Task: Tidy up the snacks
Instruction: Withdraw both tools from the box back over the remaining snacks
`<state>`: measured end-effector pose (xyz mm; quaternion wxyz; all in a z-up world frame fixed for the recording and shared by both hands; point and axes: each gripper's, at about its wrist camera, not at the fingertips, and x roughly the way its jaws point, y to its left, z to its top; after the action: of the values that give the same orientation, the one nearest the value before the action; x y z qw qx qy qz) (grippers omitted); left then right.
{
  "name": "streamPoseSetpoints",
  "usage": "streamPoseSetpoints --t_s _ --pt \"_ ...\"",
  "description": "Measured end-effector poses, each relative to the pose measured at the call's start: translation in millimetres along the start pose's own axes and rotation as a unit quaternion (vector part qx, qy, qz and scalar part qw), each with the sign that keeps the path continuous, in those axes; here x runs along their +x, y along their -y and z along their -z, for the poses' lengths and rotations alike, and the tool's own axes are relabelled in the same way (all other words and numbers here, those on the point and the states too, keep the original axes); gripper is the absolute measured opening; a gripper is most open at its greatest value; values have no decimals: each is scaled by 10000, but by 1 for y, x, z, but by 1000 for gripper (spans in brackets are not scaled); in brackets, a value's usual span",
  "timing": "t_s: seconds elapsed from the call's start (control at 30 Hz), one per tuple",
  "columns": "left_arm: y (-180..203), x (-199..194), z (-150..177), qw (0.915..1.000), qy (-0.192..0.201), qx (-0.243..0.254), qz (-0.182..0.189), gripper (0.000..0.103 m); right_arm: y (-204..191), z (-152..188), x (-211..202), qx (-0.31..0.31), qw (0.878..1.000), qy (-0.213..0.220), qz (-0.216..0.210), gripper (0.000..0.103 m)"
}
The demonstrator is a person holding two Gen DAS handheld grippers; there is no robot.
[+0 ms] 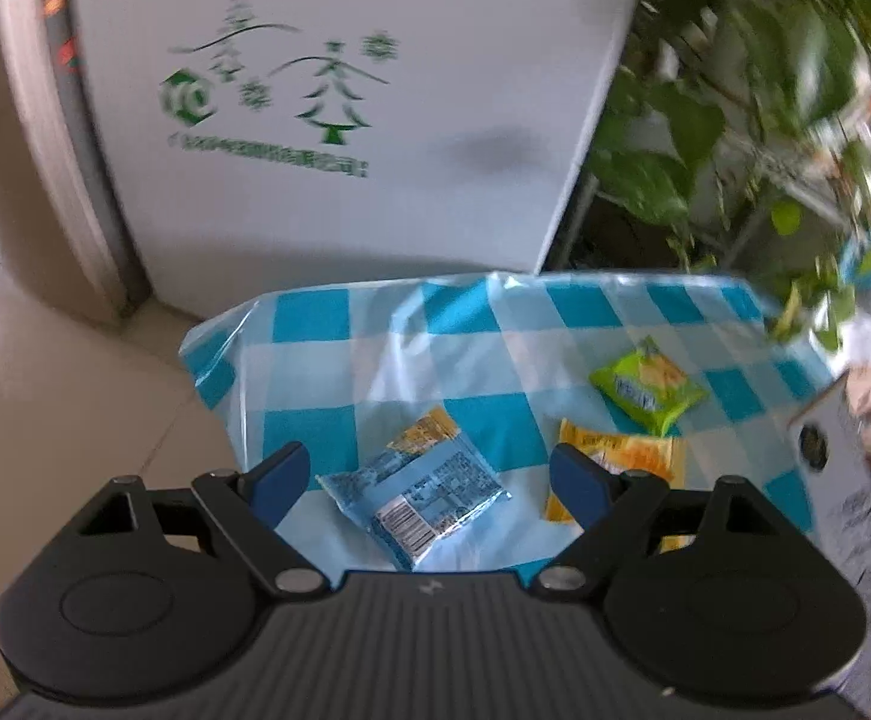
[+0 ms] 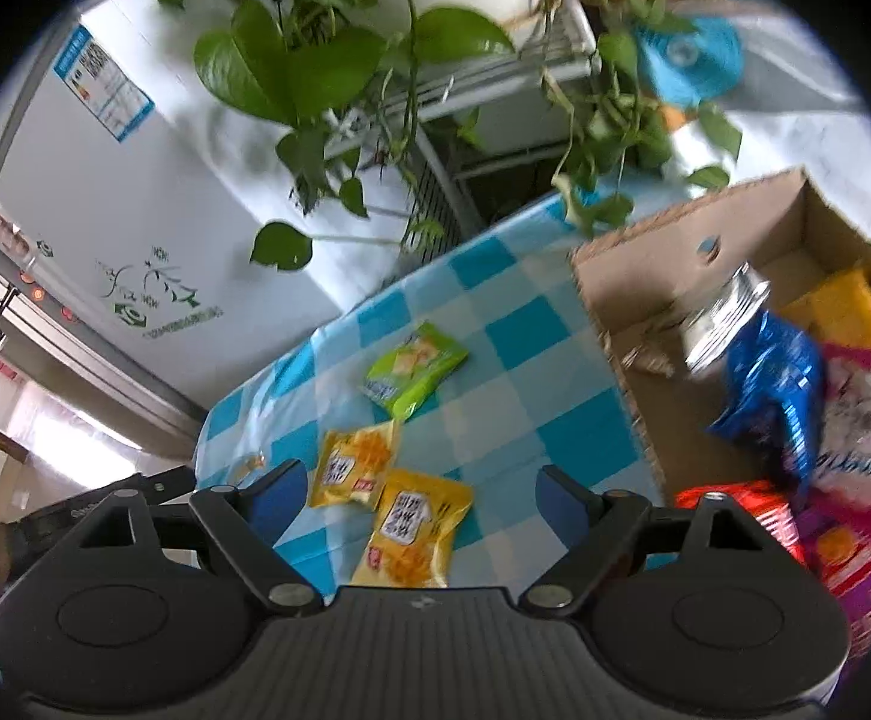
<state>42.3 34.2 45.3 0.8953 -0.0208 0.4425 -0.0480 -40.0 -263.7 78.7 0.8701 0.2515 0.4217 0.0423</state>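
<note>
Left gripper [image 1: 429,483]: fingers [image 1: 279,483] spread wide, nothing between the pads. It hovers over the near part of the table [image 1: 483,312], which carries a blue-and-white checked cloth. A light blue snack packet [image 1: 417,504] lies flat on the cloth in the gap between the fingers, barcode side up, not touched by either pad as far as the view shows.

Right gripper [image 2: 420,501]: fingers [image 2: 276,498] also wide apart, holding nothing. Two yellow snack packets lie below and between them: one yellow packet [image 2: 354,465] farther off, a second yellow packet [image 2: 414,531] nearer, the two touching or overlapping at a corner. No contact with the pads visible.

A green snack packet [image 2: 414,369] lies farther back on the cloth, apart from the yellow pair.

Cardboard box [image 2: 645,264] stands on the table at the right side in the right wrist view, open at the top. Inside: a dark blue bag [image 2: 777,384], a yellow pack [image 2: 849,312], red and pink-purple packs, blurred.

Behind the table: white refrigerator [image 1: 339,120] with green tree print, and a leafy green plant [image 2: 291,60].
</note>
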Motion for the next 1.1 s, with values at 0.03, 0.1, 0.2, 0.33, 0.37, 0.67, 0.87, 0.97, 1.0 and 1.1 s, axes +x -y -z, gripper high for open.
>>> streamPoseSetpoints --t_s 0.03,0.1,0.2,0.33,0.37,0.67,0.87,0.97,1.0,1.1 --pt "2 2 0 9999 -19 156 54 87 0 1 3 38 10000 -54 0 88" --pt "7 7 1 9985 -60 513 179 87 -1 3 8 106 9998 -136 30 88" --pt "11 16 7 9938 -167 1037 365 87 0 7 19 187 9993 -279 141 88" --pt "13 28 13 9840 -319 1685 479 87 -2 14 37 239 9980 -521 272 88" --pt "12 30 14 9815 -326 1818 505 87 -3 16 42 223 9976 -574 311 88" --pt "2 49 16 9676 -335 2391 742 87 -22 28 74 -31 9949 -864 513 88" --pt "2 60 12 9633 -331 2494 941 86 -33 33 88 -211 9943 -858 603 88" --pt "5 67 12 9613 -367 2549 977 86 -37 36 95 -291 9935 -824 735 88" --pt "5 69 12 9609 -390 2552 997 86 -39 37 96 -316 9932 -823 764 88" --pt "10 76 17 9567 -466 2709 954 86 -44 41 101 -416 9925 -803 818 88"
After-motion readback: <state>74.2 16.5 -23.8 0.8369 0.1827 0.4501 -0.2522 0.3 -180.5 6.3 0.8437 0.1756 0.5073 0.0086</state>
